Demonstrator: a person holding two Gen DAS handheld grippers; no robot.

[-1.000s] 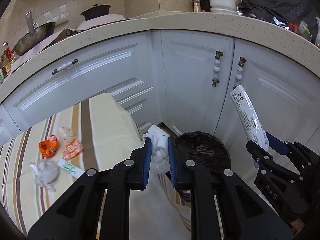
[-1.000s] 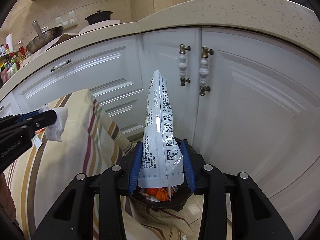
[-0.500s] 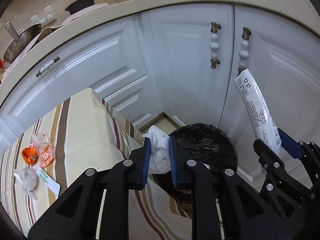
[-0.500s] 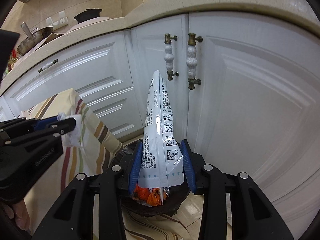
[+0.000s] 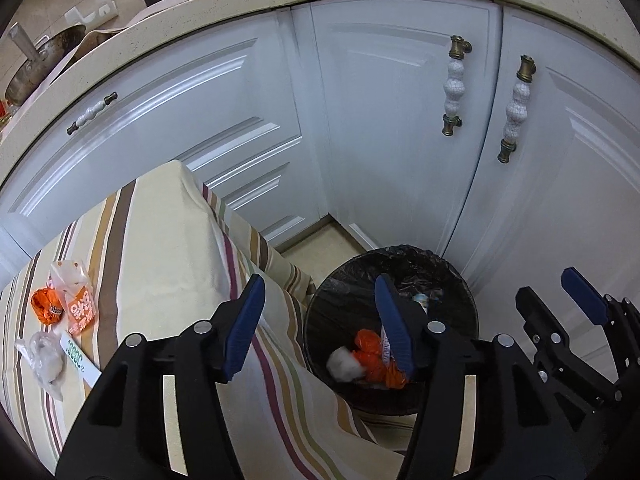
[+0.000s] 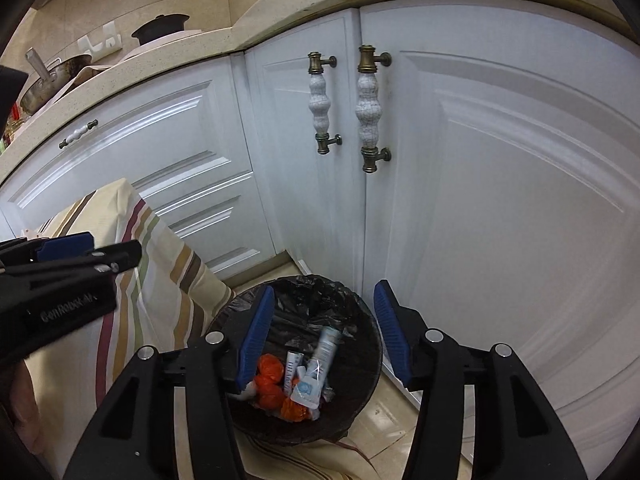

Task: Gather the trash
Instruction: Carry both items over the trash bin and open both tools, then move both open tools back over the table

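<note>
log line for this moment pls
left hand-held gripper: opening, empty | right hand-held gripper: opening, empty | bin: white packet, white wad inside | table: wrappers left

The left wrist view looked steeply down along its fingers [image 5: 244, 320] from above the striped desk [image 5: 168, 220], close over the desk's edge and the black bin [image 5: 456, 280] beside it, facing the white cabinet doors [image 5: 400, 140]. The right wrist view sat further right, near above the bin [image 6: 364, 344], facing the same doors [image 6: 500, 200]. Both shared the bin, the doors and the desk corner [image 6: 116, 208].
</note>
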